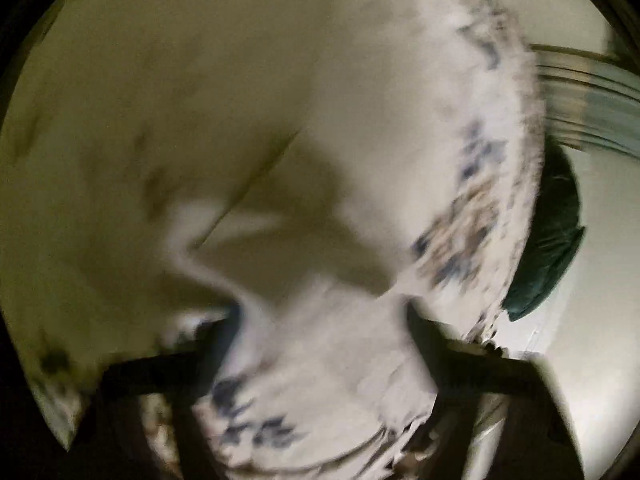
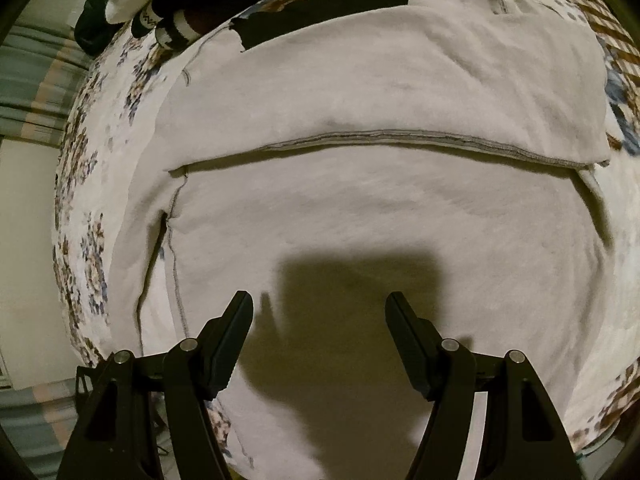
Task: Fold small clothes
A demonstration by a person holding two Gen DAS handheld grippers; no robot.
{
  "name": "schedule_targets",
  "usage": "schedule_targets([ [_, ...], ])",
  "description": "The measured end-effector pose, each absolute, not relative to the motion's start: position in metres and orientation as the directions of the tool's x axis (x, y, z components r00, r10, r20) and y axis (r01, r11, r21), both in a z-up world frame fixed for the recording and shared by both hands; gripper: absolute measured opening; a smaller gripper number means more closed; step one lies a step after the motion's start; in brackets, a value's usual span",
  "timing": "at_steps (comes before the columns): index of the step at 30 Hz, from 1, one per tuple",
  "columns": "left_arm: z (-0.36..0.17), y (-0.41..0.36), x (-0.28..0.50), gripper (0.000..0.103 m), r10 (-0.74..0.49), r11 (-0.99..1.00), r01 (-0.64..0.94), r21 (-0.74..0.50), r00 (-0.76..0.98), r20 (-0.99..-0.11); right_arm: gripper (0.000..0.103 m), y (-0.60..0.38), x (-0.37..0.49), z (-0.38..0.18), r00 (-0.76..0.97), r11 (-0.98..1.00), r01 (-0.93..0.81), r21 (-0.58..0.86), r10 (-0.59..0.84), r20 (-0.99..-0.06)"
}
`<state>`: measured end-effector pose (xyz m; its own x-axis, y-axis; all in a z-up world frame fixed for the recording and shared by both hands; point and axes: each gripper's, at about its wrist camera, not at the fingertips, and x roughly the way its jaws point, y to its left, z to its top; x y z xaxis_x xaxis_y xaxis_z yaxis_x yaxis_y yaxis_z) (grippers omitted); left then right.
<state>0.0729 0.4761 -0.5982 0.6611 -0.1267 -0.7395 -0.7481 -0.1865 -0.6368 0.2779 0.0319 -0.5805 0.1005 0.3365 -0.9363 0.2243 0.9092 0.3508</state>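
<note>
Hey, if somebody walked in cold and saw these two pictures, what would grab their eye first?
In the right wrist view, a large cream garment fills the middle, its upper half folded down to a stitched hem, spread on a floral cloth. The right gripper hovers open above it, casting a dark shadow. The left view is a heavy blur, with pale fabric bunched between its fingers.

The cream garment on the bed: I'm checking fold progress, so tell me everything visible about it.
The cream garment is soft, fleecy fabric with grey stitched seams. It lies flat on the floral bedspread, its upper part folded over, leaving a hemmed edge across the middle. The right gripper hovers open above its near part, casting a shadow, not touching it.
</note>
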Motion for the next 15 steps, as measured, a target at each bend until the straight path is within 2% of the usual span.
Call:
schedule_targets([
  [1, -0.597, 0.483, 0.077, 0.014, -0.122, -0.164, -0.744, -0.648, 0.667, -0.735, 0.071, 0.033, 0.278, -0.581, 0.098, 0.91, 0.222, 0.35, 0.336, -0.937],
  [4, -0.577, 0.501, 0.078, 0.005, -0.034, -0.075, -0.748, -0.659, 0.663, -0.748, 0.071, 0.04, 0.277, -0.584, 0.094, 0.916, 0.208, 0.344, 0.331, -0.939],
  [9, -0.538, 0.511, 0.073, 0.004, 0.097, 0.132, -0.734, -0.666, 0.678, -0.728, 0.071, 0.05, 0.276, -0.589, 0.082, 0.922, 0.189, 0.338, 0.329, -0.941],
  [12, -0.559, 0.52, 0.058, 0.006, 0.046, 0.078, -0.752, -0.654, 0.658, -0.751, 0.071, 0.057, 0.279, -0.592, 0.073, 0.926, 0.178, 0.332, 0.324, -0.943],
  [13, -0.57, 0.519, 0.052, 0.01, 0.017, 0.031, -0.76, -0.649, 0.649, -0.76, 0.071, 0.059, 0.28, -0.592, 0.071, 0.927, 0.177, 0.331, 0.324, -0.943],
  [15, -0.584, 0.513, 0.042, 0.024, -0.027, -0.03, -0.775, -0.631, 0.632, -0.775, 0.071, 0.064, 0.283, -0.591, 0.069, 0.927, 0.173, 0.333, 0.326, -0.943],
])
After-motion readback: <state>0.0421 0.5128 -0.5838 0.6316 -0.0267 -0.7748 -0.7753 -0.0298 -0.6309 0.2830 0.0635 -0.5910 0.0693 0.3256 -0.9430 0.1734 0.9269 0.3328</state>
